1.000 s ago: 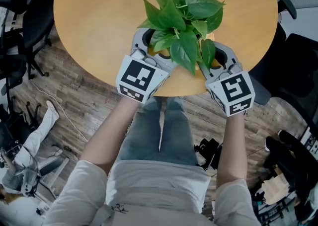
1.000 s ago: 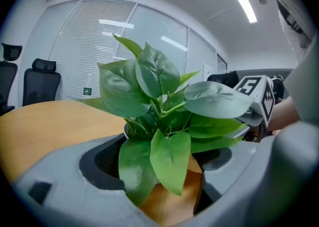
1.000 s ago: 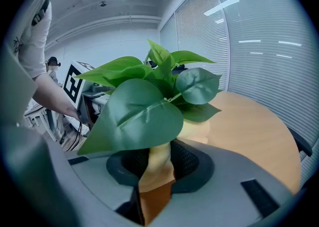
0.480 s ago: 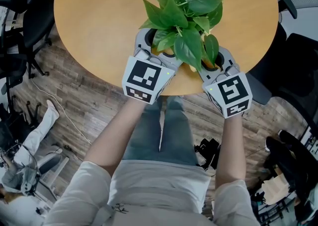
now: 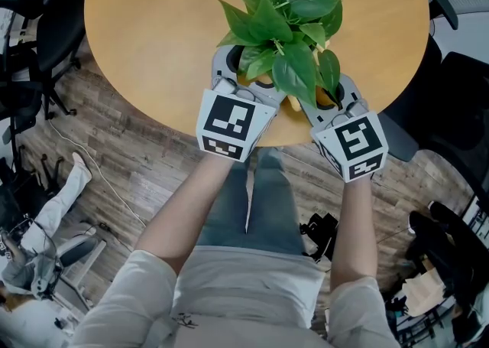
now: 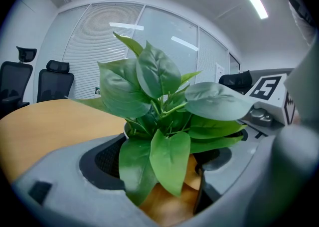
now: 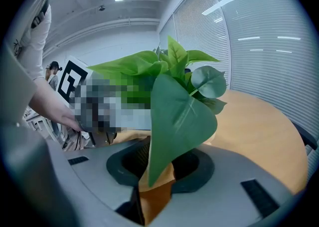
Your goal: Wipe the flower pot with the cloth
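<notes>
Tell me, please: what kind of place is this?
Probably an office meeting room: a round wooden table, black high-backed office chairs behind it, and white blinds along the wall.

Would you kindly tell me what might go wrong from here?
The potted green leafy plant stands close to the round wooden table's near edge; a nudge might tip it off. A drooping leaf hangs between the left tongs; closing could crush it.
</notes>
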Available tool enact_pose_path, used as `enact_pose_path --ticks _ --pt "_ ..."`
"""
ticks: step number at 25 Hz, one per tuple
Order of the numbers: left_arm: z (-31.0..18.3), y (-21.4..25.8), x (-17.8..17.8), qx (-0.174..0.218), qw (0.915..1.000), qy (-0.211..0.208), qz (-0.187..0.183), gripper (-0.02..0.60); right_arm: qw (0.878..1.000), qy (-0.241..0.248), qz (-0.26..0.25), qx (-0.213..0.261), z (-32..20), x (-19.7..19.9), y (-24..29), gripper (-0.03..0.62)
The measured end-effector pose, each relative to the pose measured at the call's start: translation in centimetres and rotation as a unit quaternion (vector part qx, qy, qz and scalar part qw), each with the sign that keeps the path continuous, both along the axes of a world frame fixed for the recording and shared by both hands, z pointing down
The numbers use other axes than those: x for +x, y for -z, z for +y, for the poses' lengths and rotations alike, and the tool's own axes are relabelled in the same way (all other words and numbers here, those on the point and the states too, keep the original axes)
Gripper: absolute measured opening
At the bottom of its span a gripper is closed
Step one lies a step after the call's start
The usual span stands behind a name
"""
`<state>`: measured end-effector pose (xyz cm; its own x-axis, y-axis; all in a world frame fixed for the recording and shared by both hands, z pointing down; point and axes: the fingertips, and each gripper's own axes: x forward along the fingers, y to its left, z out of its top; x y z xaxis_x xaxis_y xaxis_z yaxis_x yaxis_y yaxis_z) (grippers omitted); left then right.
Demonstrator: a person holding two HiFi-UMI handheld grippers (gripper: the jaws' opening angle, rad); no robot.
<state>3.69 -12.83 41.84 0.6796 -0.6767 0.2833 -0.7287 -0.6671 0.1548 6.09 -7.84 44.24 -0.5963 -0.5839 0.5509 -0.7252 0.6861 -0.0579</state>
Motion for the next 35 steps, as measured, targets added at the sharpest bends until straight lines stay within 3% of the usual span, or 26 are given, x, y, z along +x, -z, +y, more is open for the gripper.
enact_pose_path --ticks 8,17,22,30,35 --pt "0.1 0.0 0.3 0.007 1.0 -0.004 -0.002 0.431 1.0 0.003 -0.006 -0.004 0.2 0.6 -0.2 0.1" --pt "0.1 0.8 -0.6 0.025 0.9995 -0.02 -0.003 0.431 0.998 -0.055 -0.014 0.006 -0.1 2.2 0.2 0.1" --pt "0.9 0.6 -1.4 0.012 0.9997 -0.019 -0.003 0.433 0.997 -0.079 -0.017 0.0 0.4 3.9 0.5 0.1" --pt "4.0 1.2 -3.6 -0.011 0.9983 -0.052 -0.024 0.431 0.996 -0.093 -0.002 -0.018 2.6 5.5 1.9 0.1" --pt "5.7 4.1 -4.5 -0.032 0.9976 -0.061 -0.006 0.43 0.996 -0.088 0.013 -0.029 4.8 6.0 3.4 0.1"
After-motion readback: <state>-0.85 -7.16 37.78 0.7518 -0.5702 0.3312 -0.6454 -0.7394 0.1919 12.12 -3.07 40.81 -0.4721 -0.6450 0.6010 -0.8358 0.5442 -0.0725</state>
